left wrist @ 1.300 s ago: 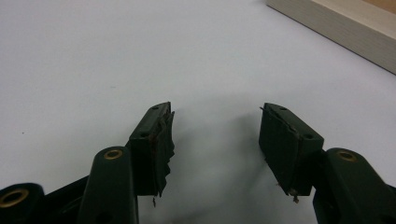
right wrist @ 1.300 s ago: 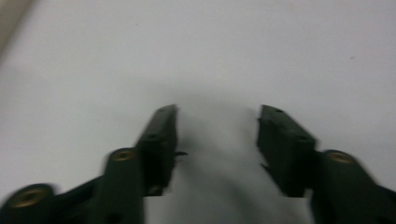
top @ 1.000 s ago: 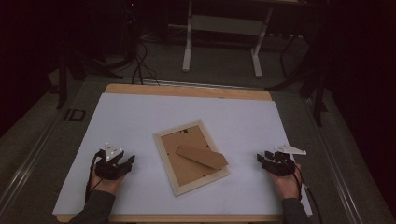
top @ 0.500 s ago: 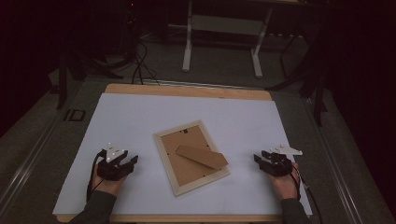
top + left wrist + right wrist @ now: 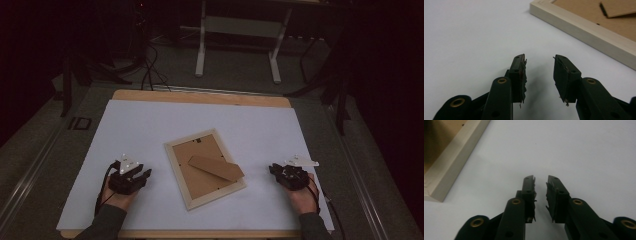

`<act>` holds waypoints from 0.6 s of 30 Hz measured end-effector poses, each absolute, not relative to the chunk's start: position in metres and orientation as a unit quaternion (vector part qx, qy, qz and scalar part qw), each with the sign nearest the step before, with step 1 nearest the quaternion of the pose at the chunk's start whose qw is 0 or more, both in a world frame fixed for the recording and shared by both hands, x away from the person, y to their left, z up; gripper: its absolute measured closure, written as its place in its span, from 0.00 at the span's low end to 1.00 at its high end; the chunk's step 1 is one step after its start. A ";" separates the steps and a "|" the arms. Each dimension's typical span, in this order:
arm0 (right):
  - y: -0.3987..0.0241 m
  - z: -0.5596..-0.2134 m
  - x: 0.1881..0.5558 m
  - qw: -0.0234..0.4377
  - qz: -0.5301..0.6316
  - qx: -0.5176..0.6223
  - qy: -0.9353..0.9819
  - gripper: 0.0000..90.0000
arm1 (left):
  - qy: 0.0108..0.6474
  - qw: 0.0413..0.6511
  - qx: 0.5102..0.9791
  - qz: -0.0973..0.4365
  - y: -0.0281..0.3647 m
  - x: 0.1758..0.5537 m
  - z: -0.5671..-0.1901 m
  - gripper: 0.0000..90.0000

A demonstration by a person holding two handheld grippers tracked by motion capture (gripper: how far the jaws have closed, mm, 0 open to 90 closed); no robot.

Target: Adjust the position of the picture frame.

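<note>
Black jaws on both grippers stand parted over bare white sheet, nothing between them, and both pairs have just been closing. The left gripper (image 5: 539,75) keeps a moderate gap; the right gripper (image 5: 540,192) shows only a narrow slit between its pads. In the high view the left gripper (image 5: 129,176) rests near the table's front left and the right gripper (image 5: 290,175) near its front right, each apart from the picture frame (image 5: 204,167) that lies face down between them, turned slightly askew on the white sheet (image 5: 150,125). A cardboard stand (image 5: 216,168) lies flat across the frame's brown backing.

The step in hand looks like an approach to the frame. To do it well, I judge the jaws should reopen wide enough to straddle the pale wooden rim, come in low and level from each side, and close on opposite edges together so the frame doesn't pivot or slide across the table (image 5: 200,97).
</note>
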State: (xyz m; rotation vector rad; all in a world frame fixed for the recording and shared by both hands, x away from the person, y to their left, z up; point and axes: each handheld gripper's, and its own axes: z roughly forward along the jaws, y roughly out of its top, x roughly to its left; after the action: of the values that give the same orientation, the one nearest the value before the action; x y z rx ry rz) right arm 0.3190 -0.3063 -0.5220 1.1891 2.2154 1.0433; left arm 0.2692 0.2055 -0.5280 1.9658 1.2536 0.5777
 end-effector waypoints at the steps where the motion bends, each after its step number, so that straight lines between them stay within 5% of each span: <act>1: -0.306 -0.522 0.319 0.208 0.374 0.427 0.796 0.87 | 0.485 0.363 0.763 0.223 0.205 0.269 -0.528 0.69; 18: -0.294 -0.522 0.317 0.200 0.379 0.418 0.801 0.90 | 0.485 0.382 0.755 0.221 0.207 0.269 -0.525 0.75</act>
State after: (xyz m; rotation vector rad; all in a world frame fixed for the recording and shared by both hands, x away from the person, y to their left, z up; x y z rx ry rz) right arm 0.3170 -0.2944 -0.5219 1.1687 2.2398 1.0601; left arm 0.2689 0.2072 -0.5252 1.9275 1.2362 0.5639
